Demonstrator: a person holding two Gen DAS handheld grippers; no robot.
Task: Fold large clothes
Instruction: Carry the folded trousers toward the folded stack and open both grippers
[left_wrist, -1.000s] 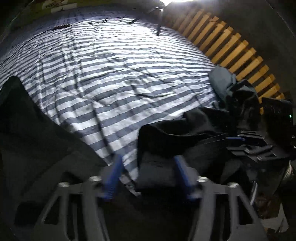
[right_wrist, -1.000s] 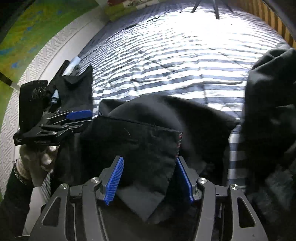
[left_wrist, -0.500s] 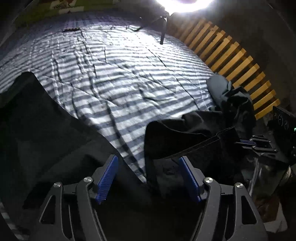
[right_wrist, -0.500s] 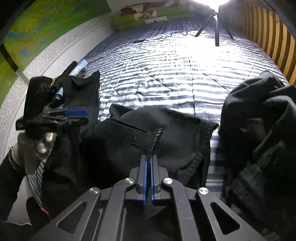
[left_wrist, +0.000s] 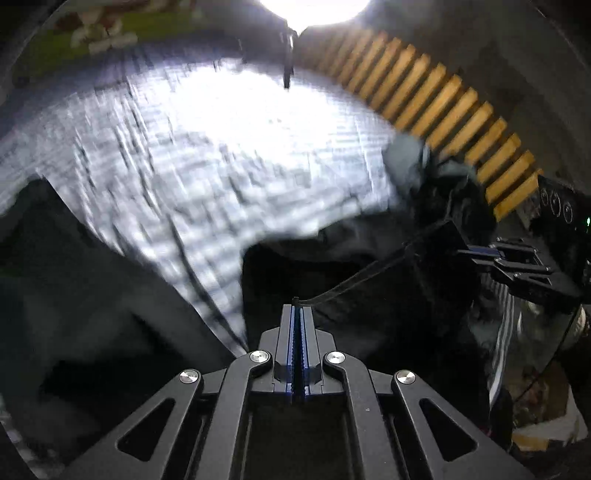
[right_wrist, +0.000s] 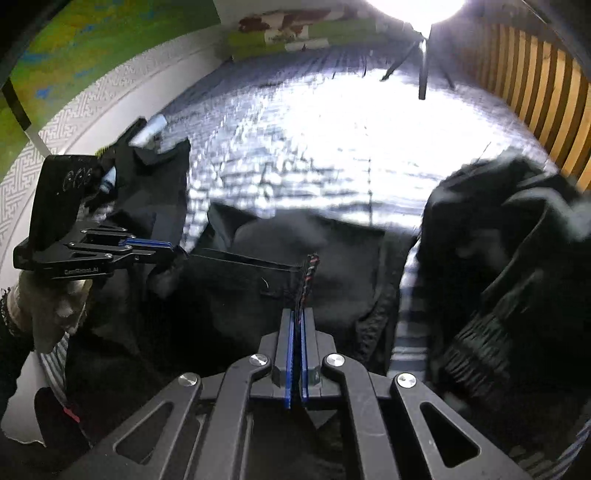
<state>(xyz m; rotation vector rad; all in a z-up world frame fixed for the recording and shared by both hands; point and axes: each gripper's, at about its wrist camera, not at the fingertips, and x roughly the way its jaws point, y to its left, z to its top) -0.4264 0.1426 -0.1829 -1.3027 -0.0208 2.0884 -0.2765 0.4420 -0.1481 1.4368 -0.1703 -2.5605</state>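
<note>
left gripper (left_wrist: 298, 314): near centre, jaws pressed together on an edge of the black garment
black garment (left_wrist: 369, 295): its top edge stretches taut from the left gripper to the right gripper, the rest hanging dark beneath
right gripper (left_wrist: 469, 252): right side, blue pads closed on the garment's other end
striped bedspread (left_wrist: 229, 155): fills the far half, glaring and blurred
dark cloth (left_wrist: 92, 295): near left, over the bedspread
clothes pile (left_wrist: 436, 177): far right
wooden slats (left_wrist: 443, 110): far right, behind the pile
lamp (left_wrist: 314, 7): far centre, bright

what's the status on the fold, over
Left gripper and right gripper both shut on the black garment, edge taut between them. Dark clothes pile beside it on striped bed.
</note>
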